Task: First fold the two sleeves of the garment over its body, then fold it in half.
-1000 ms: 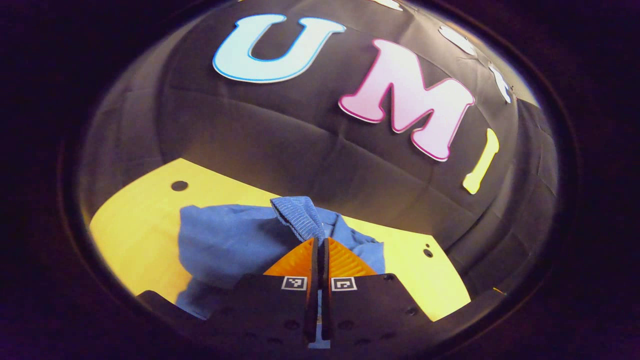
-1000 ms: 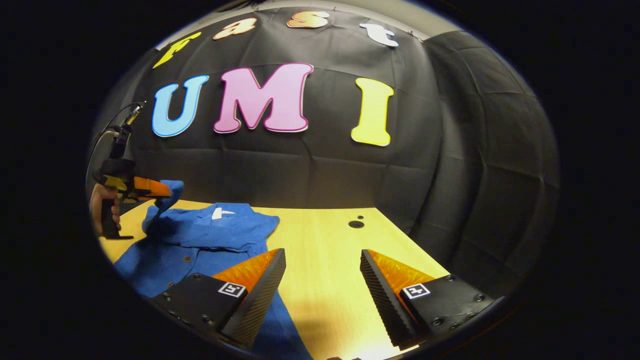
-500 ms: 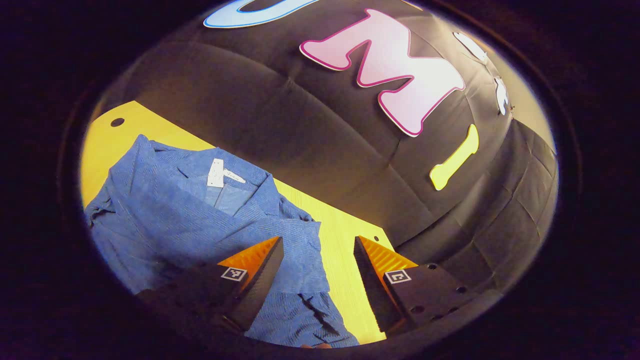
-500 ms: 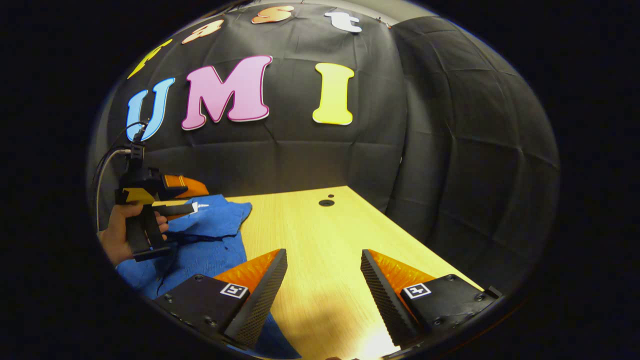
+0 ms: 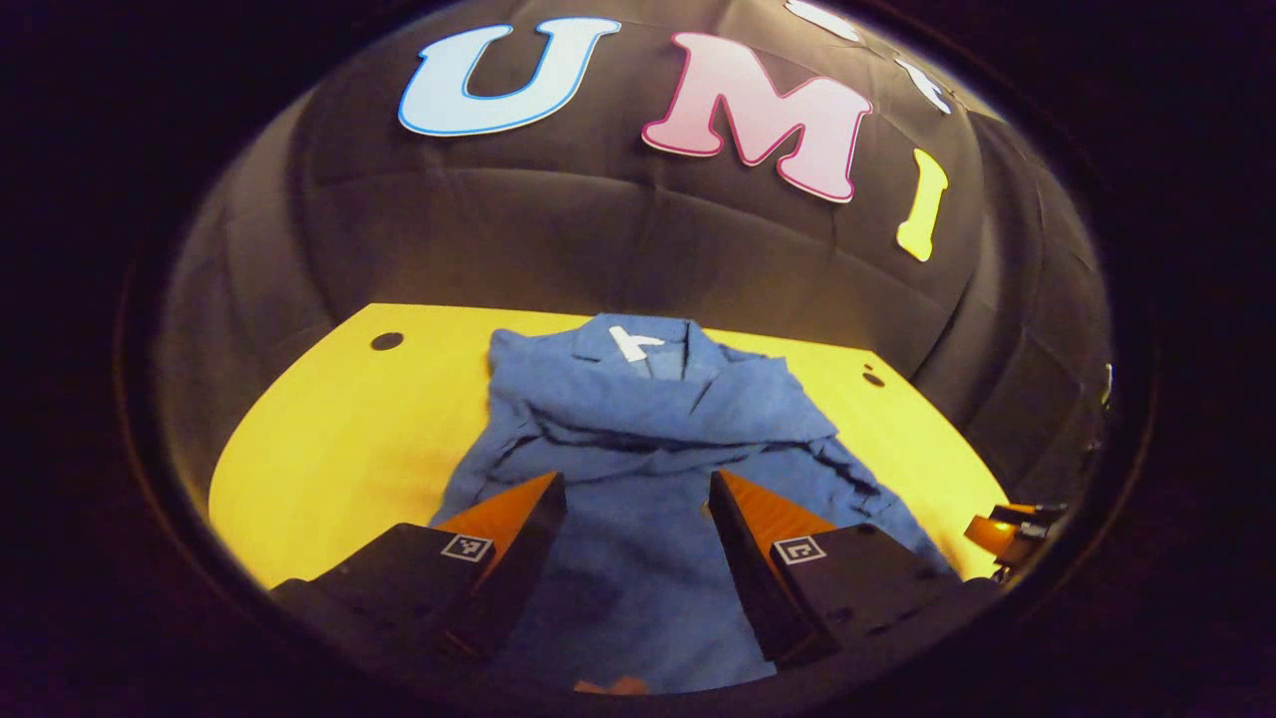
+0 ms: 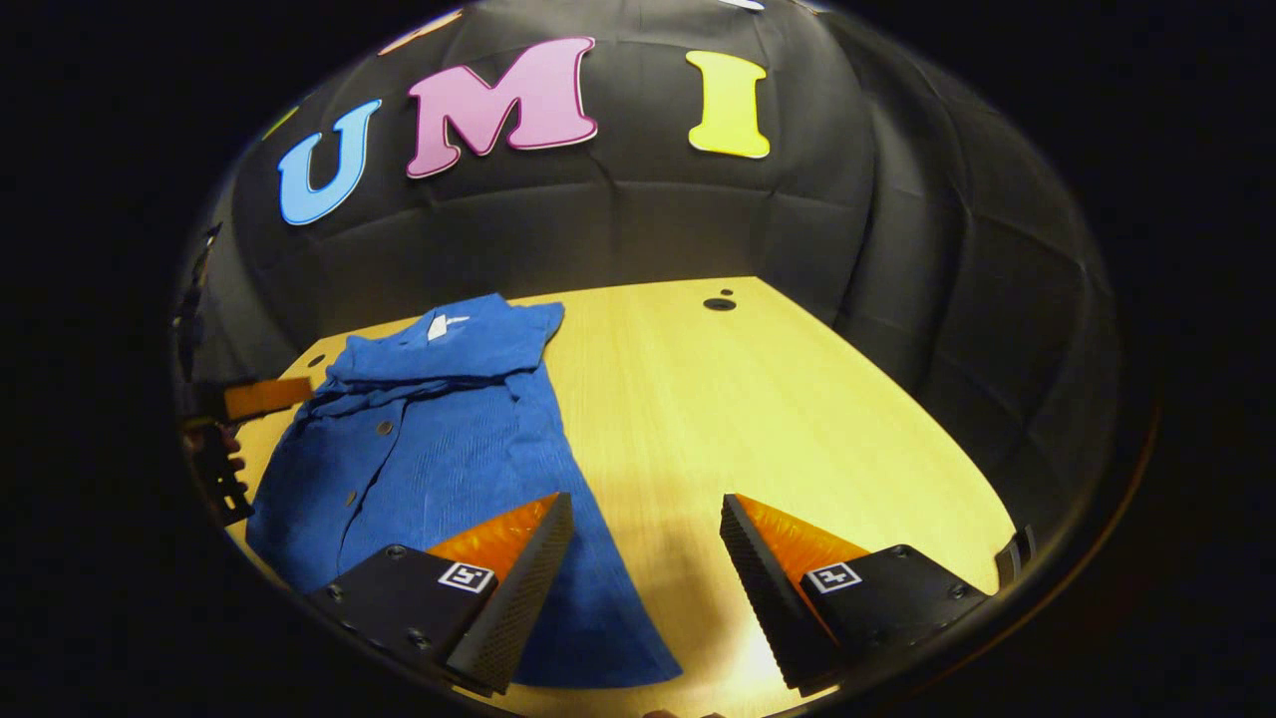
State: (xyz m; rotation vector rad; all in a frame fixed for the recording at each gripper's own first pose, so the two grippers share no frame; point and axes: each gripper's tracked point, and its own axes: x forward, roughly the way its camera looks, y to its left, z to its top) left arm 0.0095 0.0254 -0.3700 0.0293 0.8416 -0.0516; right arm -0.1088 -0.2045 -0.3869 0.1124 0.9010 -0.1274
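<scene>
One blue garment (image 5: 648, 439) lay flat on the yellow wooden table (image 5: 339, 429), its collar toward the black cloth wall (image 5: 558, 249) and its hem toward the grippers. Both sleeves lay folded across the chest, and one white tag (image 5: 631, 344) showed inside the collar. In the right gripper view two buttons could be made out along the front of the shirt (image 6: 439, 439). The left gripper (image 5: 636, 504) hovered over the lower body of the shirt, its two fingers spread apart and holding nothing. The right gripper (image 6: 646, 519) hung above the bare table just beside the hem, its two fingers likewise parted and empty. Two small round holes (image 5: 386, 341) marked the tabletop near its far corners.
</scene>
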